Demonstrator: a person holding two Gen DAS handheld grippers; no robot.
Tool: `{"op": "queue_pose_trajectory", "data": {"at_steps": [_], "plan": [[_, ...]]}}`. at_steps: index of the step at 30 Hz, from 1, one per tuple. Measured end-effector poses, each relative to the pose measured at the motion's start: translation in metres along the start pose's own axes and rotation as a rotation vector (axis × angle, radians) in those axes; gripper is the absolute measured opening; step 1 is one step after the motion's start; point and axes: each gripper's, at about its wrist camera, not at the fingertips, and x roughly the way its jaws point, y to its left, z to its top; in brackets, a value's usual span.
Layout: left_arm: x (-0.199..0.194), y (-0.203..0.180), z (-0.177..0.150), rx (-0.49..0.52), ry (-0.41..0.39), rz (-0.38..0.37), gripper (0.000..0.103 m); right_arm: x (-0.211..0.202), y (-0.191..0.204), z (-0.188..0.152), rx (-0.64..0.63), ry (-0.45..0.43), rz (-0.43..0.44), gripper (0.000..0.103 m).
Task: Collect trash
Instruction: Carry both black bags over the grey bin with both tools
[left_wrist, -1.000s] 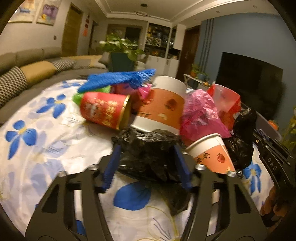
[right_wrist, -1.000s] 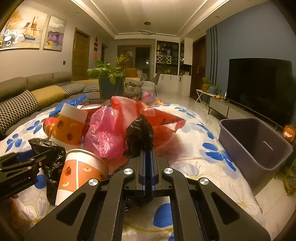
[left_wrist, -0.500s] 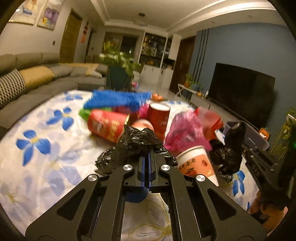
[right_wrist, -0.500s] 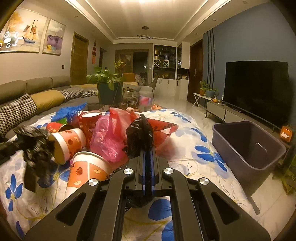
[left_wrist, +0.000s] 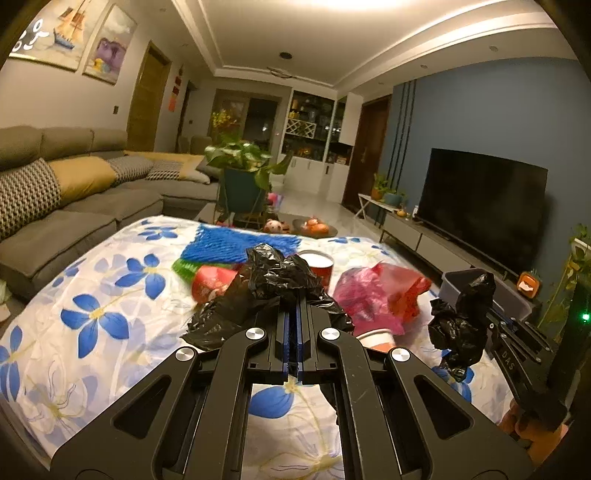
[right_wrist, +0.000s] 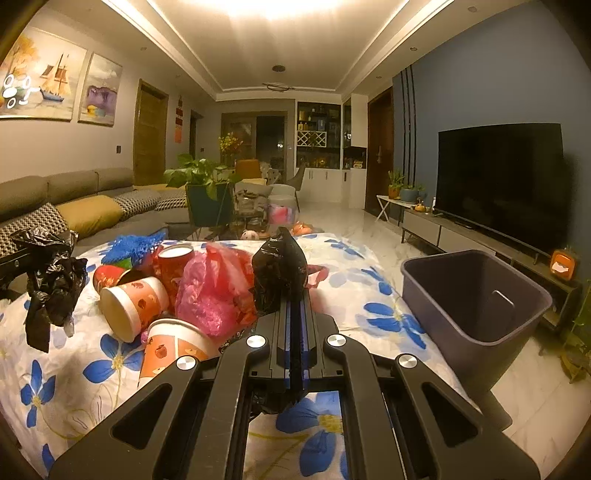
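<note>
My left gripper (left_wrist: 294, 306) is shut on a crumpled black plastic bag (left_wrist: 273, 280), held above the flowered tablecloth (left_wrist: 110, 295). In the right wrist view that bag (right_wrist: 51, 284) hangs at the far left. A second black bag (right_wrist: 279, 269) is pinched in my right gripper (right_wrist: 295, 295), which is shut; from the left wrist view this bag (left_wrist: 461, 325) dangles at the right. Between them on the cloth lie pink and red plastic bags (right_wrist: 218, 291), orange paper cups (right_wrist: 135, 306) and red cups (right_wrist: 173, 266). A grey bin (right_wrist: 476, 295) stands open on the floor at the right.
A blue and green fuzzy thing (left_wrist: 236, 247) lies at the far side of the trash pile. A grey sofa (left_wrist: 74, 206) runs along the left, a potted plant (left_wrist: 240, 177) stands beyond the table, and a TV (right_wrist: 502, 184) on a low cabinet lines the right wall.
My left gripper went from open around the black bag to shut on it, then lifted it off the cloth. The right gripper rose slightly with its bag.
</note>
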Motion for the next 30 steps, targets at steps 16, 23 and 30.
{"op": "queue_pose_trajectory", "data": {"at_steps": [16, 23, 30], "plan": [[0.021, -0.1, 0.026, 0.117, -0.028, -0.236, 0.002, -0.025, -0.062, 0.026, 0.025, -0.081, -0.121, 0.005], [0.056, -0.17, 0.036, 0.142, -0.027, -0.365, 0.002, -0.028, -0.12, 0.043, 0.036, -0.144, -0.284, 0.005], [0.097, -0.244, 0.04, 0.166, -0.025, -0.455, 0.002, -0.022, -0.176, 0.053, 0.059, -0.171, -0.391, 0.005]]}}
